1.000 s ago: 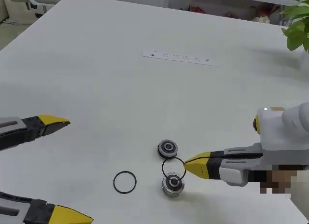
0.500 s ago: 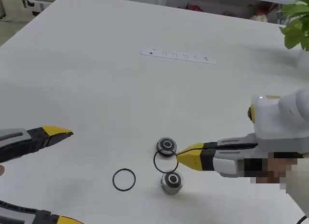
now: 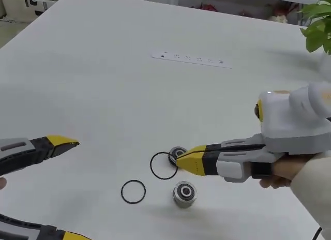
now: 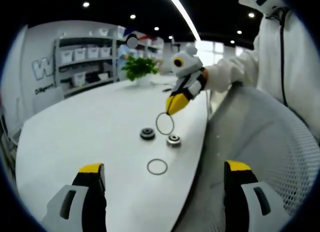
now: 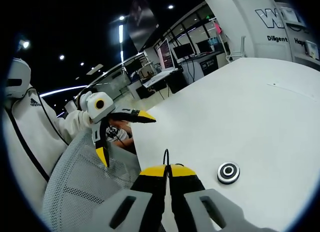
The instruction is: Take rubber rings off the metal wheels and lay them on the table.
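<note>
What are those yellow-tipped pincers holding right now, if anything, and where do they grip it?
The right gripper pinches a black rubber ring by its edge. The left gripper is open, holding nothing.

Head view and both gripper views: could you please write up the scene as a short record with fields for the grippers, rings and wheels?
Surface: white table
Right gripper: shut on a rubber ring, which appears lifted off the table
Left gripper: open, holding nothing
Loose ring: flat on the table, left of the near wheel, not touching it
Near wheel: on the table, apart from both rings
Far wheel: on the table, partly behind the right gripper's tip
</note>
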### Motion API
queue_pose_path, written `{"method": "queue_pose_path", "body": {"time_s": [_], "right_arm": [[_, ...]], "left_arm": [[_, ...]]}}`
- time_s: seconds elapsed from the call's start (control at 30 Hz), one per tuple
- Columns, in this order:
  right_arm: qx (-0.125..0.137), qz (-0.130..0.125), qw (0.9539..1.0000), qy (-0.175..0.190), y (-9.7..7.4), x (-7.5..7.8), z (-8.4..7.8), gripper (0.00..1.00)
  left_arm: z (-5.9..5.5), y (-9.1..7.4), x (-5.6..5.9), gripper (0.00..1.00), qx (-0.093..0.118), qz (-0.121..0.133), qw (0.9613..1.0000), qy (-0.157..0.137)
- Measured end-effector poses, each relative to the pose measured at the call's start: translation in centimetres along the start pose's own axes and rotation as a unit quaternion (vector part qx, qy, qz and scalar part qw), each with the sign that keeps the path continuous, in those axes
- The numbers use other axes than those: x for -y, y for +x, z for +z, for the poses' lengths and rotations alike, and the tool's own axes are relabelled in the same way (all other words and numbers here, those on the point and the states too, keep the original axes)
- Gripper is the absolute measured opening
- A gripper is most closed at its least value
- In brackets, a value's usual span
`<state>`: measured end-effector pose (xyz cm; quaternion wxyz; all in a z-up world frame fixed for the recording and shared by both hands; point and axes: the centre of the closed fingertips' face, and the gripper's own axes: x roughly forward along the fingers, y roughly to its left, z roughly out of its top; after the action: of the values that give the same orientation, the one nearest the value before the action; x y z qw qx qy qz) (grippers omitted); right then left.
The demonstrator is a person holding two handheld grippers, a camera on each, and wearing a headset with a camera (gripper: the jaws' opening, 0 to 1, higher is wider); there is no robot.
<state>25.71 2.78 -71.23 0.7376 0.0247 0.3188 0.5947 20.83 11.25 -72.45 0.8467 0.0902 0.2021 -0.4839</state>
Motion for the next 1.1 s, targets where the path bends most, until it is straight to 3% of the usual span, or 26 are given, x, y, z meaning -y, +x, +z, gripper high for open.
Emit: {"method": "queue_pose_path", "body": {"time_s": [0.47,0.77,1.1], "right_arm": [[-0.019,0.026,0.9995,0.0,2.2,-0.9,-0.2,0.0],[-0.046,0.034,0.9983,0.001,3.8,-1.4,-1.8,0.0],[-0.067,0.031,0.9973,0.001,4.6,-0.7,-2.9,0.0]], "left_arm": [[0.3,0.0,0.2,1.0,0.004,-0.002,1.0,-0.002],[0.4,0.0,0.1,1.0,0.004,-0.003,1.0,-0.002],[0.2,-0.1,0.2,1.0,0.001,-0.002,1.0,-0.004]]}}
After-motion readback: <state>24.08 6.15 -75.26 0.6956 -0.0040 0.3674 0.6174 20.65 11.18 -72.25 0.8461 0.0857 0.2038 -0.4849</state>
